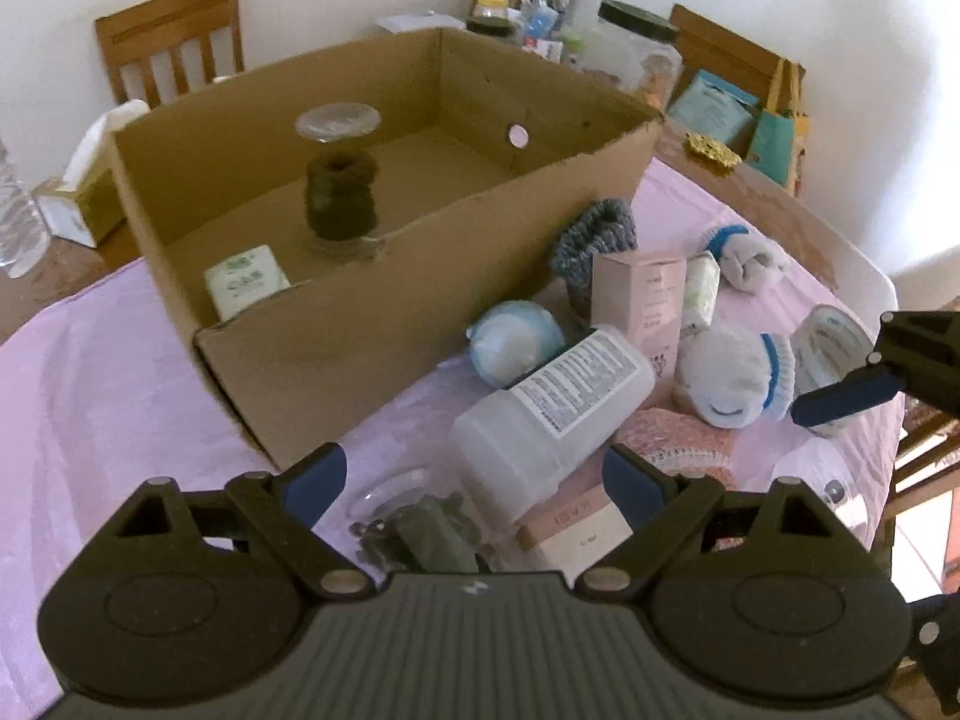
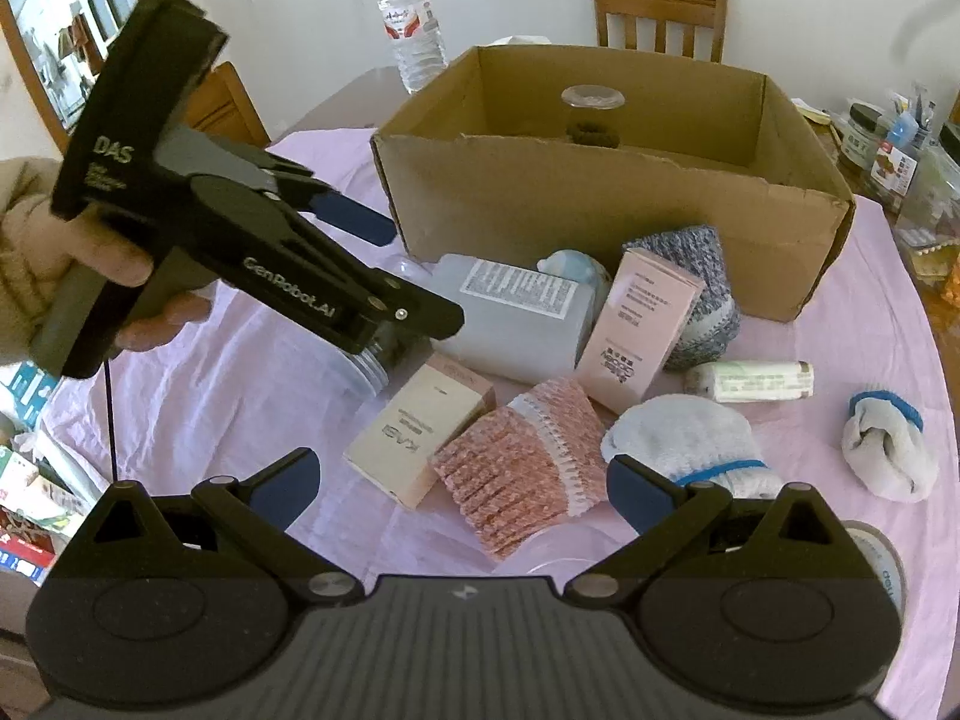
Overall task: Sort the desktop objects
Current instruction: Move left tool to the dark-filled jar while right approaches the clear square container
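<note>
Clear jar (image 1: pixel 414 516) lies near the cardboard box (image 1: pixel 384 276); I hover my left gripper (image 1: pixel 474 474) over it, fingers wide, my right gripper (image 2: pixel 468 492) likewise wide and empty

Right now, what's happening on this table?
A person is sorting clutter into a cardboard box. Both hand-held grippers are open and empty. The left hand-held gripper hangs over a clear jar lying beside the white bottle; the right hand-held gripper hangs over the pink sock. The box already holds a jar and a tissue pack.
</note>
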A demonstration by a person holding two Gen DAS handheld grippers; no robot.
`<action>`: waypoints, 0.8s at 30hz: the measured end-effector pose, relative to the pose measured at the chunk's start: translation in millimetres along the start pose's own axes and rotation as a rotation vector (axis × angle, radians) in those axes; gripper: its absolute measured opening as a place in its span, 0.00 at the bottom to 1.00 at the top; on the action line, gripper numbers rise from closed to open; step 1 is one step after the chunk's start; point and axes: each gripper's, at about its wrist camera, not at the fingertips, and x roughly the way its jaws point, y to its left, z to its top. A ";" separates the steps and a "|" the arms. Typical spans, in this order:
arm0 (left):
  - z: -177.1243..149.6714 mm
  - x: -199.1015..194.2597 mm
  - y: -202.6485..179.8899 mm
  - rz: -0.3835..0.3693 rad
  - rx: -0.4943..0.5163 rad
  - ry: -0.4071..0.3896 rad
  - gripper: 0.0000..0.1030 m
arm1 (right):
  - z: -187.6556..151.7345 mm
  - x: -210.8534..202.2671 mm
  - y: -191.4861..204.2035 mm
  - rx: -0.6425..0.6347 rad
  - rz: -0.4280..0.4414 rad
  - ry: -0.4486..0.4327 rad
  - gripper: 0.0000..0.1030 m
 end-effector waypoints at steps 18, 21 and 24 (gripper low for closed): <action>-23.6 -14.1 -6.7 -0.060 0.137 0.099 0.90 | 2.4 6.6 -9.8 -0.025 0.024 0.039 1.00; -30.4 -17.7 -9.4 -0.045 0.167 0.099 0.90 | 1.6 6.9 -9.0 -0.039 0.028 0.052 1.00; -34.8 -18.8 -12.6 -0.026 0.199 0.106 0.90 | -3.9 5.7 -4.8 -0.091 0.030 0.076 1.00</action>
